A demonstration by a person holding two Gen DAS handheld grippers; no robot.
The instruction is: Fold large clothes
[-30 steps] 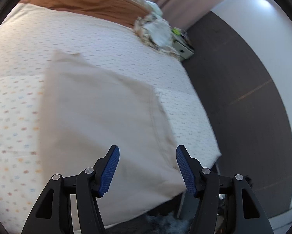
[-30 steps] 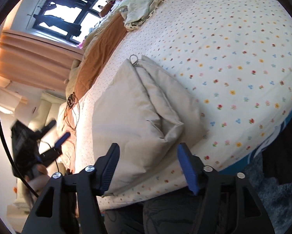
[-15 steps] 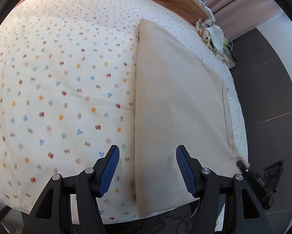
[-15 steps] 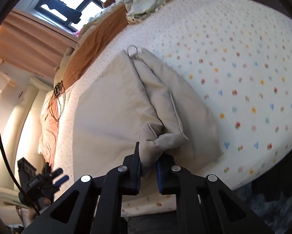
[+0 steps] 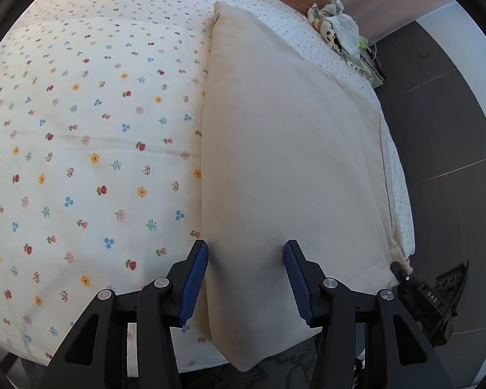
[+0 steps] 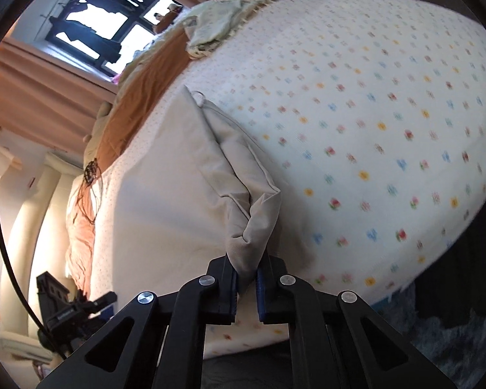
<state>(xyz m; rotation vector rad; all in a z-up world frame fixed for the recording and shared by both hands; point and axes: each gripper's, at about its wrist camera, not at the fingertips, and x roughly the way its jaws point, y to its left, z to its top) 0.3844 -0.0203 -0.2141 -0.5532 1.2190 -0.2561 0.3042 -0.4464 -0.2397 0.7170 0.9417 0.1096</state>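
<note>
Only the right wrist view shows the right gripper (image 6: pixel 246 278) clenched on a bunched corner of the beige garment (image 6: pixel 178 201). In the left view, the left gripper (image 5: pixel 246 272) is closing astride the garment's near folded edge, on the floral bedsheet (image 5: pixel 80 129), crumpled cloth (image 5: pixel 337 29) far beyond

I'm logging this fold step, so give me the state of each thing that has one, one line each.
beige garment: folded flat on the bed, one corner bunched and lifted.
right gripper: shut on that corner.
left gripper: jaws closing, straddling the garment's near edge, not yet pinching.
flowered bedsheet: spread smooth.
</note>
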